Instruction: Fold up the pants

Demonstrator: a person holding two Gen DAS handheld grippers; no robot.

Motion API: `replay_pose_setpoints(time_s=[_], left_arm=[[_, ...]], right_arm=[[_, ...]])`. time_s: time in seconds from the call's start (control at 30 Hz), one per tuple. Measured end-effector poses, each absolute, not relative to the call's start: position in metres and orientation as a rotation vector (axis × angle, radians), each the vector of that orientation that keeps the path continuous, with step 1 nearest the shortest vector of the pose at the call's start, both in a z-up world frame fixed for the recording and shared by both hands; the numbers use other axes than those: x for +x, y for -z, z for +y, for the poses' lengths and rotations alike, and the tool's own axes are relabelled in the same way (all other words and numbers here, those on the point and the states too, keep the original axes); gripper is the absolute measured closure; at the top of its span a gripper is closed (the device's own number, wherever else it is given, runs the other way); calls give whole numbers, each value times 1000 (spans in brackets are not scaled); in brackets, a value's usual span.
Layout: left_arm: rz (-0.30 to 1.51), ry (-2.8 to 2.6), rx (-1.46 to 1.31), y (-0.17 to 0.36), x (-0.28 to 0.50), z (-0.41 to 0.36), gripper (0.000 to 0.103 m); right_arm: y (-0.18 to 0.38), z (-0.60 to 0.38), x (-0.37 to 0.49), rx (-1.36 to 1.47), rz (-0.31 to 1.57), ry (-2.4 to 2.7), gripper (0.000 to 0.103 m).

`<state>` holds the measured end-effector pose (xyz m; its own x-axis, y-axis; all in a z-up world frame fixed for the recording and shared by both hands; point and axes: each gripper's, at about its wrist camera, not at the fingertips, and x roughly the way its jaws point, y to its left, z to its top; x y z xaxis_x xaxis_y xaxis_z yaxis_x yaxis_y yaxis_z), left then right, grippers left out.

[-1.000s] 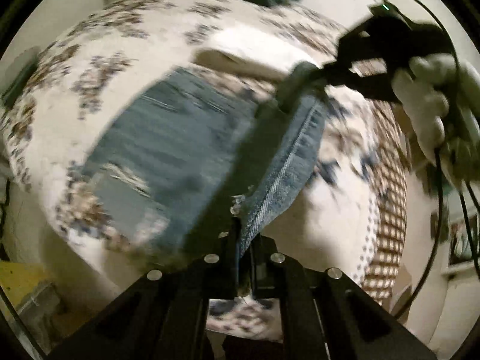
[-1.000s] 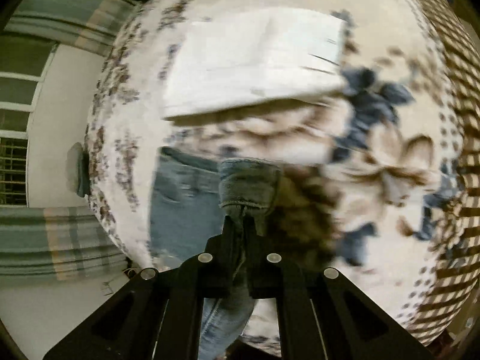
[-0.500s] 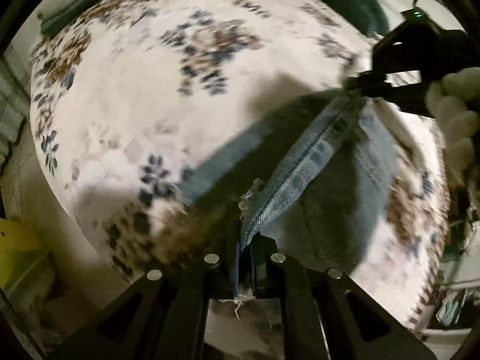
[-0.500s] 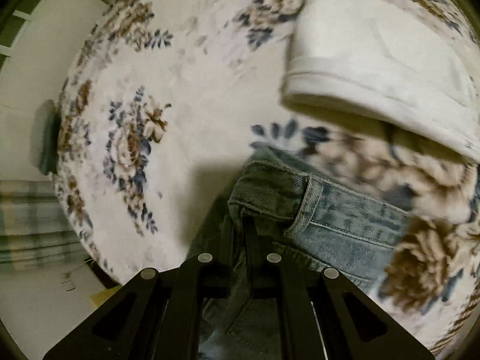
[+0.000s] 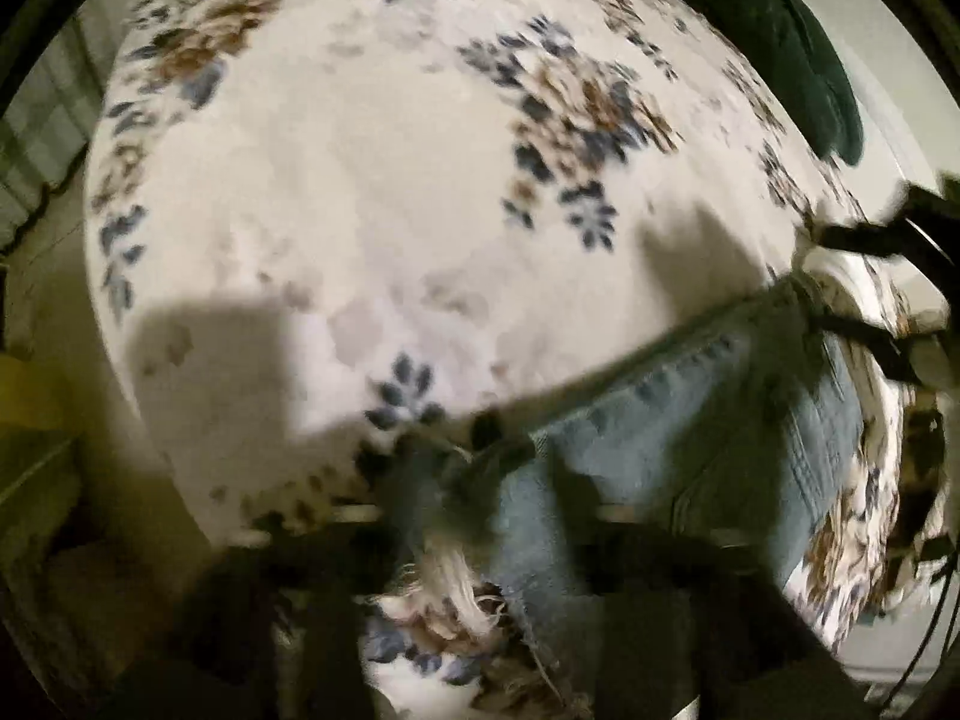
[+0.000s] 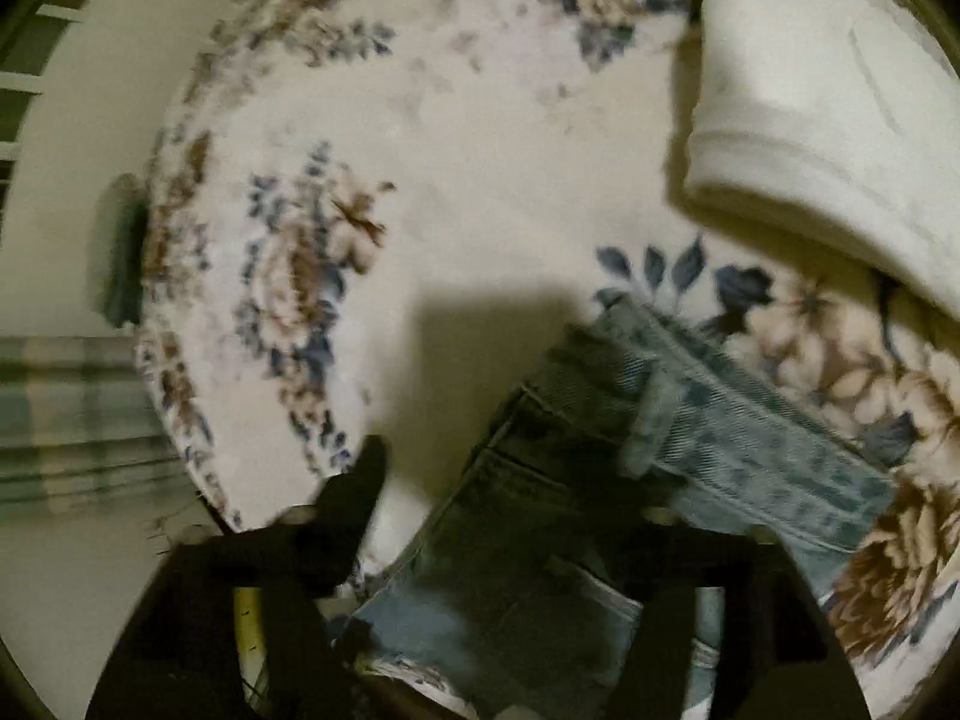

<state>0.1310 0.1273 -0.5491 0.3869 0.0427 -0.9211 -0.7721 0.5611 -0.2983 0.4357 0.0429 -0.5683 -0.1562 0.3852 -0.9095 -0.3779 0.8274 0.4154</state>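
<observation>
Blue denim pants lie on a floral bedspread. In the left wrist view my left gripper is open, its blurred fingers spread either side of the frayed hem. In the right wrist view my right gripper is open, fingers wide apart over the waistband and a back pocket. The pants rest flat on the bed, held by neither gripper. The right gripper also shows at the right edge of the left wrist view.
A folded white garment lies on the bed beyond the waistband. A dark green pillow sits at the far bed edge. The bed's rim drops to the floor on the left in both views.
Both grippers held the pants up by hem and waistband, swung them across the bed and lowered them. Both have now opened and let the denim go onto the bedspread.
</observation>
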Motion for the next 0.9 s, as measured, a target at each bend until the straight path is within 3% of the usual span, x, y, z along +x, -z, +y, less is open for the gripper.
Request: replay_pose_setpoints(time_s=[0.03,0.07,0.2,0.4,0.57,0.9], left_arm=[[1050,-623,-837,548,129,129,11],[1040,-636,-855,547,125,130,8],[998,-670,-949,538,112,114,8],[865,-656,-1355,523,94,25,8],[827,-611,-1792,574,107,-58,8],[500,-992,-2078,633,82,-45,8]], right_arm=[[559,30,436,14,1573,-686,23],[554,22,436,14,1562,-691,17],[539,-33,435,21,1550,-693,5],[555,-118,428,13,1625,-706,5],[580,-166,424,-6,1689,-750,5],[618,-151,435,-49,1693,-917,5]])
